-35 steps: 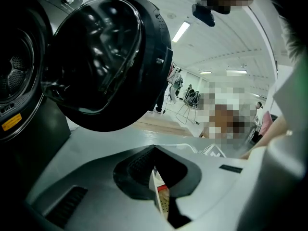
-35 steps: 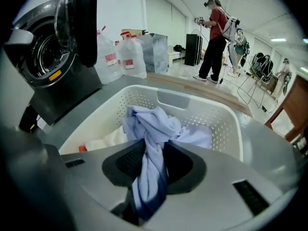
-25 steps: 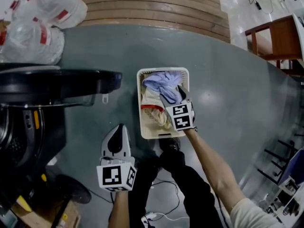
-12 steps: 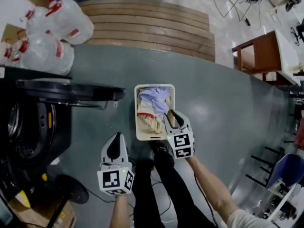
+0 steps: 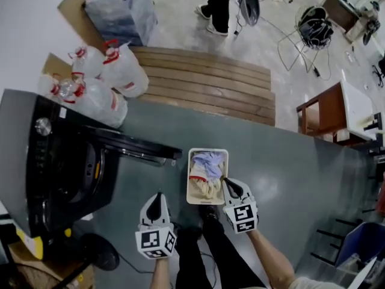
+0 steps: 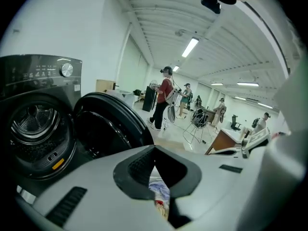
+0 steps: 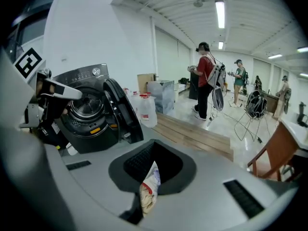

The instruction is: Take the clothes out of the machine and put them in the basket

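The cream basket [image 5: 190,182] stands on the grey floor, holding a heap of clothes [image 5: 208,171] in blue, white and cream. My right gripper [image 5: 227,184] hangs above the basket's near right corner. Its jaws have just been closing and now stand shut with nothing between them. My left gripper [image 5: 157,196] is left of the basket, shut and empty. The black washing machine [image 5: 54,161] is at the left with its door [image 5: 135,146] swung open. Past each gripper's shut tips, left [image 6: 154,151] and right [image 7: 153,146], the clothes show far below.
Knotted plastic bags [image 5: 102,80] lie beyond the machine, beside a wooden step [image 5: 204,83]. A person [image 5: 218,2] stands farther off, near a folded wire stand [image 5: 313,29]. A brown table [image 5: 325,110] is at the right. Cables lie by my feet.
Both grippers have risen. The right one has lifted out of the basket, leaving the clothes there, and its jaws have closed. More of the room now shows in the head view.
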{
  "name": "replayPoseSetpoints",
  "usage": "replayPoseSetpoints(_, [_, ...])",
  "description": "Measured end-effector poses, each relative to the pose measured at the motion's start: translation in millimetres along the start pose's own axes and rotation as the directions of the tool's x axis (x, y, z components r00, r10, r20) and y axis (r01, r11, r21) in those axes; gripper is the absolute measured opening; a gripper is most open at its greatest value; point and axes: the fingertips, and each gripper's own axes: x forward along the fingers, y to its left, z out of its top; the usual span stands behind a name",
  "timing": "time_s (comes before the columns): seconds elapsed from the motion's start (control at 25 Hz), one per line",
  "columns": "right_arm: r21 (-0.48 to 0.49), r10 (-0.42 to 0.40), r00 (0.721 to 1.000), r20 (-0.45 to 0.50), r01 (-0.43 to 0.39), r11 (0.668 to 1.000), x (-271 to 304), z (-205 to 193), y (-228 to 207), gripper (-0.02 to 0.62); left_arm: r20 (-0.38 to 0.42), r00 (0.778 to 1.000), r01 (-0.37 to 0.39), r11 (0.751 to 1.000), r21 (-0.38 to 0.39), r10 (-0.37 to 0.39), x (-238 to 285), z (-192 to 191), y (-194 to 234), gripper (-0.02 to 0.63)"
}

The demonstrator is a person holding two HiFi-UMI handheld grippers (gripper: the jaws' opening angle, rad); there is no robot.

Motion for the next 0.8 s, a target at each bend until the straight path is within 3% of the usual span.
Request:
replayPoseSetpoints(0.44, [-0.124, 0.121, 0.980, 0.158, -0.102, 0.987, -80.8, 173.7, 48.6, 0.023, 0.138, 0.982, -0.129, 0.992, -0.016, 0.130, -113.1, 124.9, 29.7, 0.017])
replayPoseSetpoints(0.64, [-0.186, 0.146, 0.961, 0.233, -0.103, 0.977, -122.2, 249.2, 64.4, 0.023, 0.223, 0.960, -0.169, 0.986, -0.015, 0.168, -160.3, 184.0, 34.1, 0.017])
replayPoseSetpoints(0.8, [-0.182, 0.141, 0.950, 0.278, -0.092, 0.979, -153.0, 289.4, 70.2, 0.023, 0.276, 0.945, -0.185, 0.983, -0.003, 0.178, -193.2, 220.6, 29.6, 0.017])
